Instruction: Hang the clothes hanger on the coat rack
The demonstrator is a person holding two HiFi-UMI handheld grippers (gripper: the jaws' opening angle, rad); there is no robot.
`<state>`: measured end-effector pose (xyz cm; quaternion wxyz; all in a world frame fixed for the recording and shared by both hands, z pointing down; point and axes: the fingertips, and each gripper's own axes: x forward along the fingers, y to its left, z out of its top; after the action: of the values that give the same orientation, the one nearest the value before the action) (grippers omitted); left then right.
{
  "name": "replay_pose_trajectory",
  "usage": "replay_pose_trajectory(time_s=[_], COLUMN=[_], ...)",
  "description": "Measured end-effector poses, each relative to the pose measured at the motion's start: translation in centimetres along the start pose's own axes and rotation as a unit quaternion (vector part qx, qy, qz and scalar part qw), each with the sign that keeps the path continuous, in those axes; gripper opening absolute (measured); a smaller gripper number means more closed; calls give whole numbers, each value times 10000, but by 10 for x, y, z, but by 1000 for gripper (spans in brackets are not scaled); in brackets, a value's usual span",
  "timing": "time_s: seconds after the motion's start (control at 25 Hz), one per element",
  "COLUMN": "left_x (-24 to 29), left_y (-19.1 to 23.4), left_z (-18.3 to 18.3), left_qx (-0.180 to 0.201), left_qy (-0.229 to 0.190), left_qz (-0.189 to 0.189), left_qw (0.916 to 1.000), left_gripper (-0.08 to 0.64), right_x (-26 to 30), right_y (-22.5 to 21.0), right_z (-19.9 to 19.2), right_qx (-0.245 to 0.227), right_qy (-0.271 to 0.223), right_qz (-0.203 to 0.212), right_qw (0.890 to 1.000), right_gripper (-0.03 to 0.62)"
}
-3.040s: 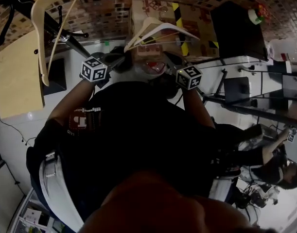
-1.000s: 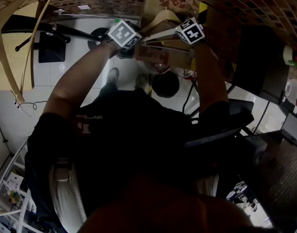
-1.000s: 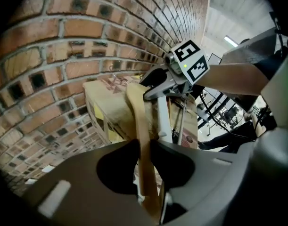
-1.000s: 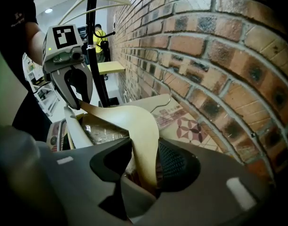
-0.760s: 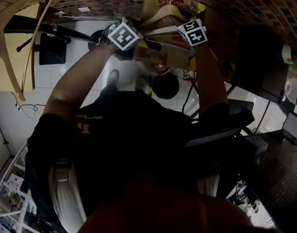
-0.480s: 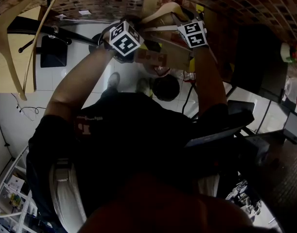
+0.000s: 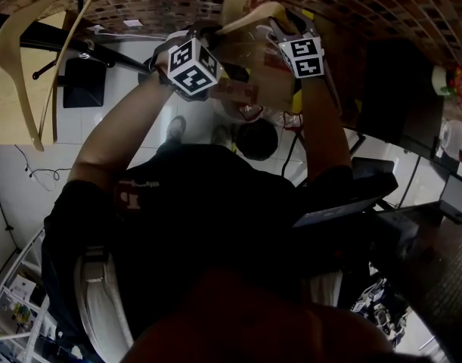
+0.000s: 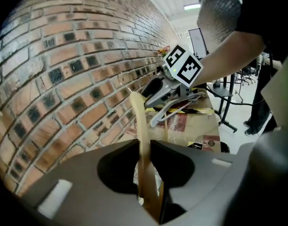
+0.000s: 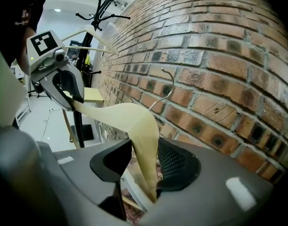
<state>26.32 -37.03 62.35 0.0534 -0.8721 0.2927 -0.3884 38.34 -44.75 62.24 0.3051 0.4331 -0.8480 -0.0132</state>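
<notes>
Both grippers have come up toward my head camera since a second ago, carrying the pale wooden clothes hanger (image 7: 249, 17), which now sits at twelve o'clock. My left gripper (image 8: 146, 173) is clamped on one hanger arm and my right gripper (image 9: 143, 166) on the other. I see the black metal coat rack (image 7: 110, 51) at ten o'clock, apart from it.

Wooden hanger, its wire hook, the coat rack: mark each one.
wooden hanger (image 9: 134, 119), right gripper view, on the curved shoulder.
wire hook (image 9: 161, 99), right gripper view, on its stem.
coat rack (image 9: 79, 126), right gripper view, on the lower pole.
</notes>
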Motion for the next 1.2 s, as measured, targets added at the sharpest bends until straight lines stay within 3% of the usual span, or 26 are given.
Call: replay_pose_trajectory(time_s=[0.64, 1.04, 1.2], left_x=[-90, -128, -142], left_y=[-4, -1, 2], left_z=[86, 124, 135], left_qx=[1133, 2135, 2600], left_qy=[-910, -1153, -1205], left_qz=[442, 999, 1175], left_qw=[9884, 9649, 9508], left_gripper=[77, 74, 74], right_x=[-83, -122, -135], right_y=[-16, -26, -26], right_z=[55, 89, 99], right_qx=[511, 737, 806], right_qy=[-886, -1373, -1516], right_qz=[-280, -338, -249], right_qw=[9944, 9872, 9848], right_gripper=[190, 192, 190])
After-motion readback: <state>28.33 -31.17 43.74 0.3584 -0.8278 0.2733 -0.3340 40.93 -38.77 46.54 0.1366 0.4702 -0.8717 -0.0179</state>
